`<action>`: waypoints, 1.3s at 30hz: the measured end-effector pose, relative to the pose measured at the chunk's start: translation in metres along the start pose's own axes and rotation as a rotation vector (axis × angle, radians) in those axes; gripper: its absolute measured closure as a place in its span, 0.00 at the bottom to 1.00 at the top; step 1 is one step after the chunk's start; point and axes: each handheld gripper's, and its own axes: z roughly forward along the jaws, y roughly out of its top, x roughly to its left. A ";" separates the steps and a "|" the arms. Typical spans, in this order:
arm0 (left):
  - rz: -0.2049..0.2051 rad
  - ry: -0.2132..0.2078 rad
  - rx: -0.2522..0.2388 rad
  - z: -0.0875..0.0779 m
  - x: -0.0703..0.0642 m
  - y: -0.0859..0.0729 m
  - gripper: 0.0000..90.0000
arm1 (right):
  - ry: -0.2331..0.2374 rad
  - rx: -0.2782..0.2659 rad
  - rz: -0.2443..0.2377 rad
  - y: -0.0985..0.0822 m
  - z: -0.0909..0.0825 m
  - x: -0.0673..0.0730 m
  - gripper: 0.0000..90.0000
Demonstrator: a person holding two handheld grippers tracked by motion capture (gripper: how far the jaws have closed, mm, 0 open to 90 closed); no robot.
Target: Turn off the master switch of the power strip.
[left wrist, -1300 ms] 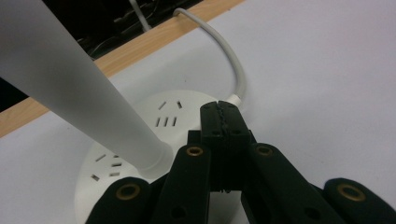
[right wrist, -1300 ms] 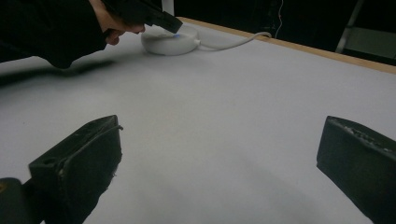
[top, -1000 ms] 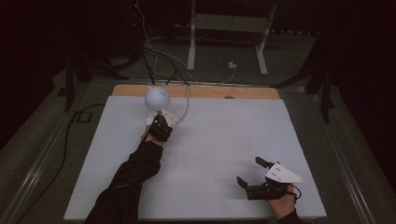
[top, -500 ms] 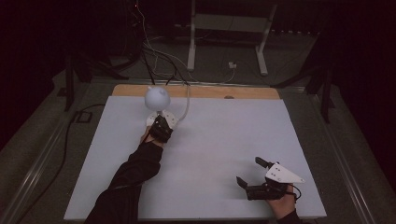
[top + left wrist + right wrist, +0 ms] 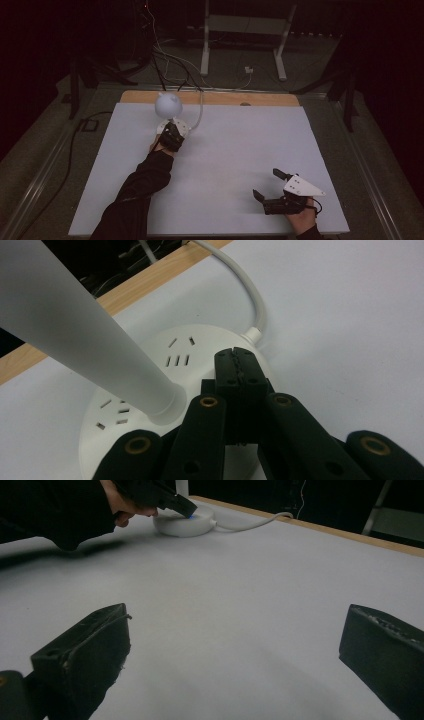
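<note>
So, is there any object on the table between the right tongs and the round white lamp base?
Nothing visible. Between the open right tongs and the lamp base lies bare white table. The left tongs, closed, already rest on the base.

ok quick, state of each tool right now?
Left tool: closed, tips pressed on the white lamp base, holding nothing.
Right tool: open, empty, low over the white table.

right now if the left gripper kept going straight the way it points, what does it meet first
The left gripper, jaws shut, is already at the top of the round white socket base of the lamp. Past that lies its white cable; whether it touches is unclear.
</note>
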 end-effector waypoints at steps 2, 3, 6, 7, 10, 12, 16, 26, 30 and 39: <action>0.001 0.001 0.006 0.000 0.000 0.001 1.00 | -0.001 0.000 -0.002 0.000 0.000 0.000 0.00; 0.000 0.003 0.008 0.000 -0.001 0.001 1.00 | 0.000 0.001 -0.001 0.000 0.000 0.000 0.00; 0.015 0.007 0.013 0.000 -0.001 0.002 1.00 | 0.000 0.001 -0.001 0.000 0.000 0.000 0.00; 0.014 0.004 0.016 0.000 -0.001 0.002 1.00 | 0.000 0.001 -0.002 0.000 0.000 0.000 0.00; 0.021 -0.007 0.018 0.000 0.000 0.002 1.00 | 0.001 0.002 -0.003 0.000 0.000 0.001 0.00; 0.025 -0.019 0.029 0.000 0.002 0.004 1.00 | 0.001 0.002 -0.001 0.000 0.000 0.000 0.00; 0.052 -0.020 0.047 0.000 0.002 0.007 1.00 | 0.003 0.004 -0.003 0.000 0.001 0.001 0.00; 0.129 0.000 0.086 0.001 -0.003 0.011 1.00 | 0.004 0.006 -0.003 0.000 0.001 0.001 0.00; 0.128 -0.002 0.085 0.001 -0.003 0.011 1.00 | 0.003 0.004 -0.003 0.000 0.001 0.001 0.00; 0.125 -0.001 0.080 0.002 -0.002 0.010 1.00 | 0.004 0.005 -0.003 0.000 0.001 0.001 0.00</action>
